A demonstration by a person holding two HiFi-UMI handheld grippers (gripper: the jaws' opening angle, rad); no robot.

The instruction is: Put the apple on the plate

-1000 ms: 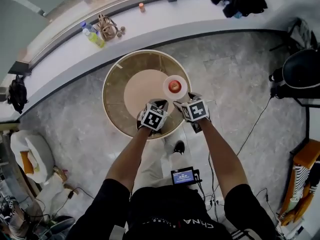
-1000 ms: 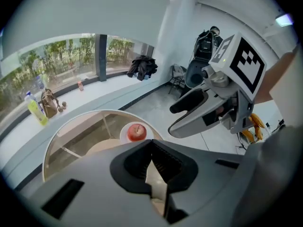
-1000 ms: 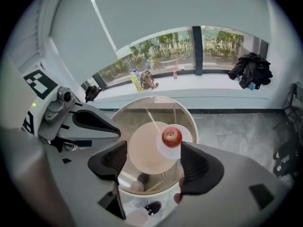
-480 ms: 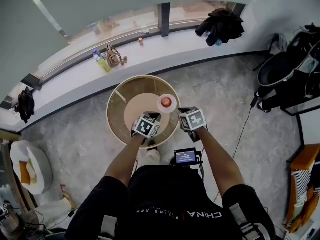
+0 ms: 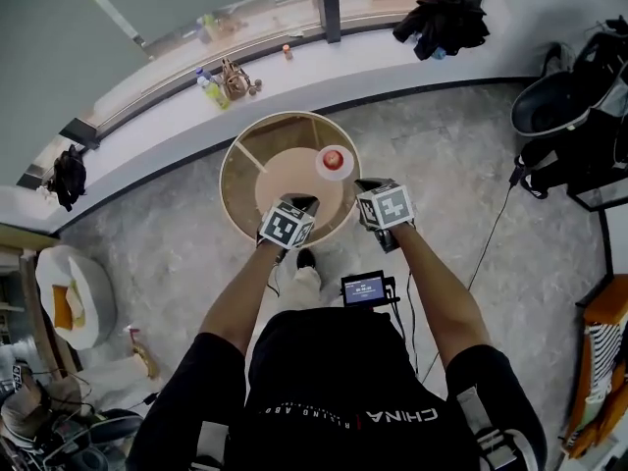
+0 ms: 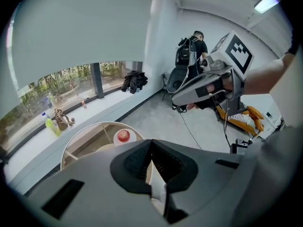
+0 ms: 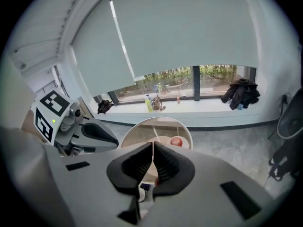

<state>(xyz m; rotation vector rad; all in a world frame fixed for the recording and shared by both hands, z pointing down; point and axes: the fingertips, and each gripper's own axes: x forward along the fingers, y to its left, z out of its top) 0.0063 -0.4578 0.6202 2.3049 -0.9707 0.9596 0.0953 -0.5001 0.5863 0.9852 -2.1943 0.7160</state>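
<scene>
left gripper [image 6: 151, 142]: my fingers [image 6: 136, 163] pressed together, nothing in them, over the near edge of the surface
right gripper [image 7: 153, 144]: my fingers [image 7: 135, 167] closed too, empty, just right of the left one
apple [image 5: 335, 157]: red, on the plate, apart from both my grippers
plate [image 5: 322, 169]: small, white, right-far part of the surface
surface [image 5: 238, 183]: round, tan centre, pale rim
window ledge [image 5: 392, 57]: beyond; bottles [image 5: 208, 86] at left, dark jacket [image 5: 444, 16] at right
</scene>
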